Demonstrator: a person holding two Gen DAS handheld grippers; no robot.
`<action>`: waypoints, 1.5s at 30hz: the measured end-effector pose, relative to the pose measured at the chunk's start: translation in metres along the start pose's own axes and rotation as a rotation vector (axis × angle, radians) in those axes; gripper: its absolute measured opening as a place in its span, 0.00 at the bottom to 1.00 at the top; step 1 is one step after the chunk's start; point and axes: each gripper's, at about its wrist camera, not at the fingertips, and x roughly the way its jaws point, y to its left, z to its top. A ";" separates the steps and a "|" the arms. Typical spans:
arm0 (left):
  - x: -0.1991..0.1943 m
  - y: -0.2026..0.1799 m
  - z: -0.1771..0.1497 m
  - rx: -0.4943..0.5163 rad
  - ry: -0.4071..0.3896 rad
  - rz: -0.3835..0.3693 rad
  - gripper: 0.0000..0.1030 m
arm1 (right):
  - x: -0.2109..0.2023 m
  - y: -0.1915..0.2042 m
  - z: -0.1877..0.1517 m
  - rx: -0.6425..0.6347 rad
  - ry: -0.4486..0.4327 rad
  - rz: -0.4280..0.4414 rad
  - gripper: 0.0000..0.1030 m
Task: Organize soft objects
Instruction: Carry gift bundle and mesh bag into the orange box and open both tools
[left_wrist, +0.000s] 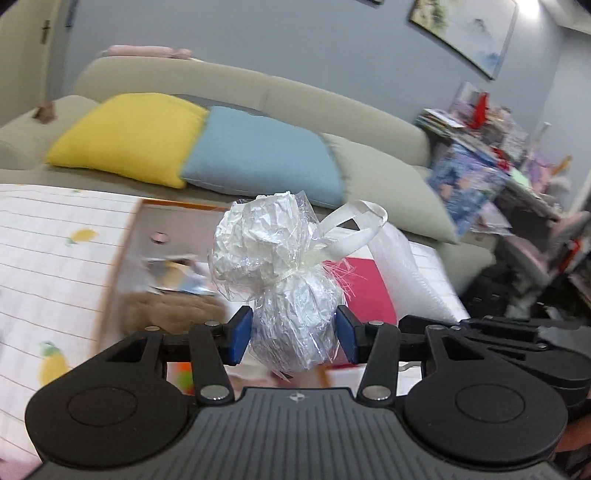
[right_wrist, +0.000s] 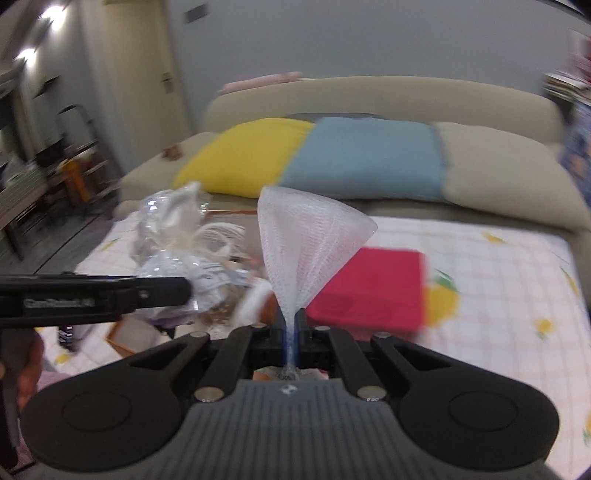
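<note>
While our left gripper (left_wrist: 294, 334) clamps the crinkly bundle (left_wrist: 275, 266) and our right gripper (right_wrist: 291, 325) pinches shut on mesh (right_wrist: 306, 240), we should hold both gently over the table (right_wrist: 498, 258).

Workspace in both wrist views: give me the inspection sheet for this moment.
Surface: lemon-print checked cloth in front of a beige sofa.
Job's things: cellophane-wrapped bundle; white mesh net.
Clutter: red flat item; open box with blurred contents; white bag.
Grippers: left claw shut on the bundle; right claw pinching the net's narrow end.
Cables: nothing seen.
Surroundings: yellow cushion, blue cushion, wall picture, crowded shelf.
</note>
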 end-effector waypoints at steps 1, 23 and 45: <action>0.001 0.008 0.004 -0.008 0.004 0.018 0.54 | 0.008 0.006 0.007 -0.014 0.006 0.019 0.00; 0.079 0.069 0.053 0.051 0.110 0.170 0.54 | 0.232 0.020 0.065 -0.133 0.303 -0.075 0.00; 0.081 0.061 0.069 0.067 0.084 0.134 0.54 | 0.177 0.019 0.068 -0.233 0.154 -0.079 0.59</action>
